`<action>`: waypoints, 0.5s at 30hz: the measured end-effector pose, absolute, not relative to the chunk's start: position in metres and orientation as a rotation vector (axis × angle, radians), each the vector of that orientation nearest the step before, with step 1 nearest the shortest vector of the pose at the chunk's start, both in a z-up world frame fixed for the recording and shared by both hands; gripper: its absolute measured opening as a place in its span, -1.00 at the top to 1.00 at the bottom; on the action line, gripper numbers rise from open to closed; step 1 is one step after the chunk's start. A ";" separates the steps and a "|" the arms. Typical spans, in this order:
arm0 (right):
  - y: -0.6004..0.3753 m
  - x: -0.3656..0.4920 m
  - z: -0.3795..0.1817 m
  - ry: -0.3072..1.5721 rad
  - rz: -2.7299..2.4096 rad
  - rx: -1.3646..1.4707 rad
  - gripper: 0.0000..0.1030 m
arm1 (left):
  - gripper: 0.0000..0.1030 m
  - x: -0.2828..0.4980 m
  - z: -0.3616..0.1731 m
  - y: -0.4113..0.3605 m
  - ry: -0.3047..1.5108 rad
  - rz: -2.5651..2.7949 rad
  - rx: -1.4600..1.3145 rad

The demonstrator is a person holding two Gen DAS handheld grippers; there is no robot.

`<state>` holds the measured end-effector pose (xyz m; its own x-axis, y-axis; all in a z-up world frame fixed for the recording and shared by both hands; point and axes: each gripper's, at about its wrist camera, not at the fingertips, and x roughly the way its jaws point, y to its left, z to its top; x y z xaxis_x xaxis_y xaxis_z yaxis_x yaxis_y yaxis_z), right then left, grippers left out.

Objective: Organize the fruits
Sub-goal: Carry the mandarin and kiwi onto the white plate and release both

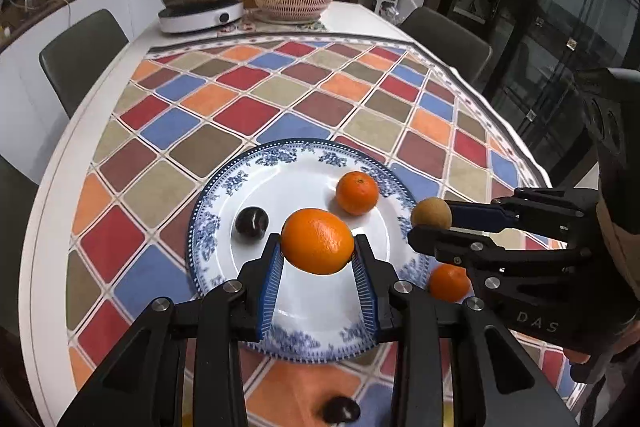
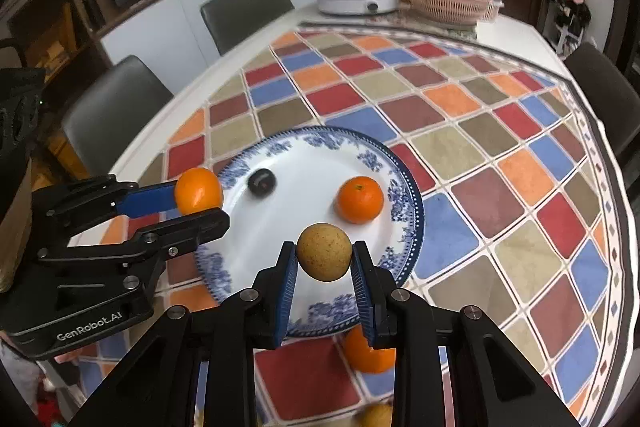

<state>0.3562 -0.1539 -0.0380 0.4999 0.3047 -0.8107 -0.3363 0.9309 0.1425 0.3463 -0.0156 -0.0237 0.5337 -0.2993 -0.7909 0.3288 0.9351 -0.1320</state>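
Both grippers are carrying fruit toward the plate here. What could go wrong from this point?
1. The plate already holds a small orange and a dark plum; a dropped fruit may knock them or roll off.
2. The left gripper holds its orange only at the fingertips, so it could slip.
3. The right gripper, holding a brown fruit, is near the left one; they might bump.

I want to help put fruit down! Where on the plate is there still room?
Room: the near half of the plate, below the dark plum and the mandarin. The bare patch between those two is narrower. Crowded: the right rim, by the tablecloth mandarin.
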 end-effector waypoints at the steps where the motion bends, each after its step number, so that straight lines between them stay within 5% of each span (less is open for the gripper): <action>1: -0.155 0.360 -0.041 0.983 0.387 -0.034 0.44 | 0.33 0.350 -0.026 -0.017 0.942 -0.375 0.032; 15: -0.155 0.398 -0.074 1.088 0.399 -0.053 0.44 | 0.33 0.399 -0.068 -0.029 1.085 -0.364 0.044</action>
<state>0.3982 -0.1555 -0.0741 0.4008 0.2895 -0.8692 -0.3413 0.9276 0.1516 0.3990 -0.0287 -0.0677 0.4137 -0.2683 -0.8700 0.3108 0.9398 -0.1420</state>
